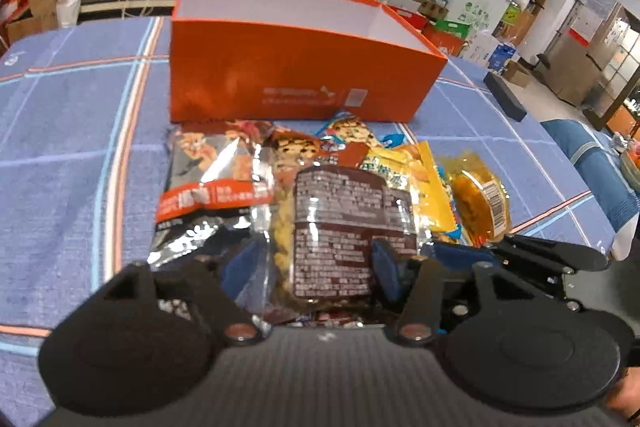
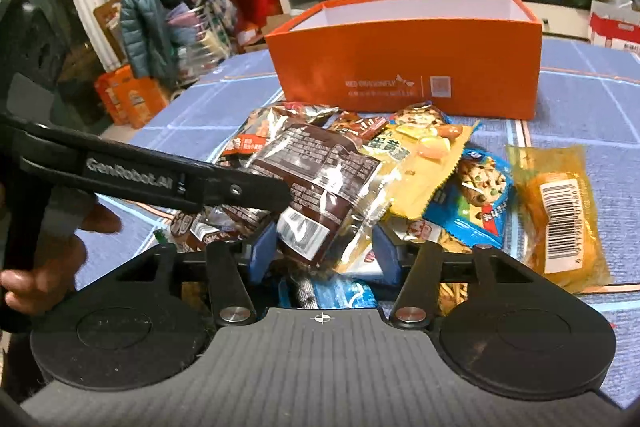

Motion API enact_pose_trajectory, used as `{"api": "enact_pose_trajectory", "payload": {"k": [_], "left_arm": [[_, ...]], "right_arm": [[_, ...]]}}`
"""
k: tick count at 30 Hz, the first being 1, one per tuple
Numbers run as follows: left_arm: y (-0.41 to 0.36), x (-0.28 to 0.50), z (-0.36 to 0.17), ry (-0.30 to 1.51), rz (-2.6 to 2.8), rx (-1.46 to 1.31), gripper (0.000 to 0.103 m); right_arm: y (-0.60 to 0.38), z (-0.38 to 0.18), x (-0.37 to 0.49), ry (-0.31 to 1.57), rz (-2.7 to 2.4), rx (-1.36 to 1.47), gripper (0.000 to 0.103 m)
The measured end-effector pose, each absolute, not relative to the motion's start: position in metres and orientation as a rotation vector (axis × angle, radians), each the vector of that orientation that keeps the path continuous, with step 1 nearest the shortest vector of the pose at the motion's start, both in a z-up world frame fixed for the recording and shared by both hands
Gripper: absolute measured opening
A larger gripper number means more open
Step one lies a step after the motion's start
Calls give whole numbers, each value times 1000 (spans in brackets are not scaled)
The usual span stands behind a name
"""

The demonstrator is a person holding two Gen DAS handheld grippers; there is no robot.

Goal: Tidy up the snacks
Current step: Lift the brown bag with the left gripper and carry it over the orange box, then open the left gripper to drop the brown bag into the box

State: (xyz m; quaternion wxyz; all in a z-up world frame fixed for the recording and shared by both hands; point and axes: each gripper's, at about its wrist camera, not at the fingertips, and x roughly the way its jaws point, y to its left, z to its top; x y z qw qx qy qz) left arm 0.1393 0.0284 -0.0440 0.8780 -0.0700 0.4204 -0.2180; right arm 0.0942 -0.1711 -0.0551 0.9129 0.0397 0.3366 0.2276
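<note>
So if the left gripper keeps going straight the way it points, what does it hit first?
Most likely the brown packet, which lies between the left gripper's fingers atop the snack pile; the orange box stands further behind. Depth is hard to judge.

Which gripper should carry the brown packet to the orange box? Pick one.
Left, probably: the brown packet sits squarely inside the left gripper, orange box straight ahead; the right gripper frames only its lower corner.

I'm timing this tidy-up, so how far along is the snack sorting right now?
Done: nothing visible; the orange box shows only bare white walls, though its floor is hidden. In hand: the brown packet sits between the left gripper pads; whether they press is unclear. Left: the whole pile, including the yellow packet, blue cookie packet and orange barcoded packet.
</note>
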Motion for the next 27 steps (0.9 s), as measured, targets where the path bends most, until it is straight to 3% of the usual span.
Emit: {"api": "enact_pose_trajectory", "payload": {"k": [2, 3, 6, 14, 21, 27], "left_arm": [[28, 141, -46, 873, -448, -153, 55], [28, 141, -47, 876, -452, -160, 50], [27, 139, -43, 880, -456, -158, 46], [22, 150, 5, 782, -450, -156, 46], [15, 240, 56, 658, -401, -141, 46], [17, 323, 35, 699, -341, -121, 46]], "right_arm": [[-167, -58, 98, 694, 477, 77, 46], [-164, -60, 99, 703, 479, 70, 47], [-158, -58, 94, 681, 490, 37, 31], [-160, -13, 99, 578, 474, 2, 31], [-160, 49, 197, 482, 471, -63, 31], [-148, 40, 296, 533, 490, -80, 31]]}}
